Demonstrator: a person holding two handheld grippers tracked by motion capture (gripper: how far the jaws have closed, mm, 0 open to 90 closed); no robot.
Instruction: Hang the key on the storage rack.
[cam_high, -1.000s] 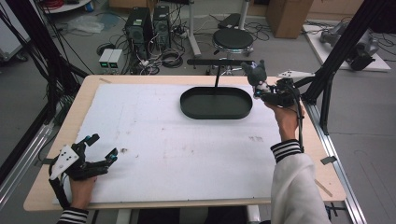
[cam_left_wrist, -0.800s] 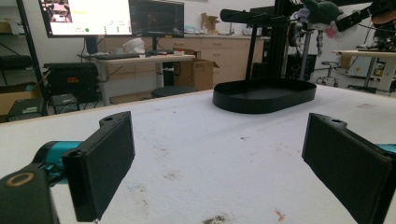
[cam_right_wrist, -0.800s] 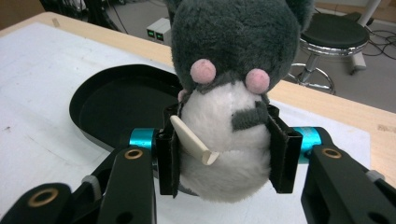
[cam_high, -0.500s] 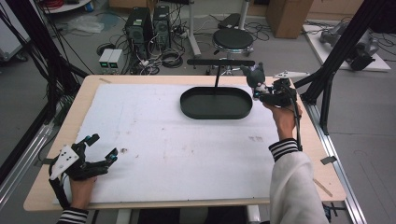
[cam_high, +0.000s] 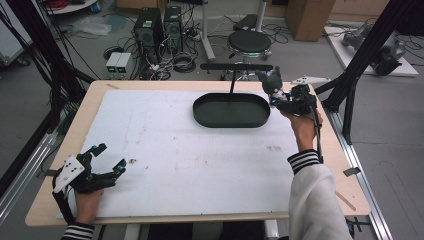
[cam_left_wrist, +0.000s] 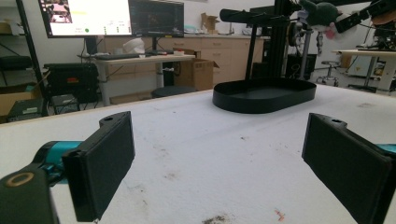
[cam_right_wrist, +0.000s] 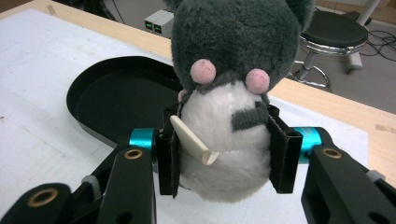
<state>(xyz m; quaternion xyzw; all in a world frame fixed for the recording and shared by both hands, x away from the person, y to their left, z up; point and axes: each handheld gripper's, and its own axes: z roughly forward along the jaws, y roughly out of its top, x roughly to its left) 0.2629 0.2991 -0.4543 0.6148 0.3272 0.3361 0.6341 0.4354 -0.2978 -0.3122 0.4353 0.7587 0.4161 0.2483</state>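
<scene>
A grey and white plush toy with pink cheeks sits between the jaws of my right gripper, which is shut on its white belly. In the high view the plush toy is held in the air just right of the black oval tray, by my right gripper. The tray lies below and left of the toy, with nothing in it. My left gripper rests open at the table's front left corner, its pads wide apart over bare white surface. The tray lies far ahead of it.
A black T-shaped stand rises behind the tray. The white mat covers most of the wooden table. A stool, computer cases and cables lie on the floor beyond the far edge.
My right gripper with the plush toy has shifted slightly left, closer to the tray's right end. The left gripper has stayed put.
</scene>
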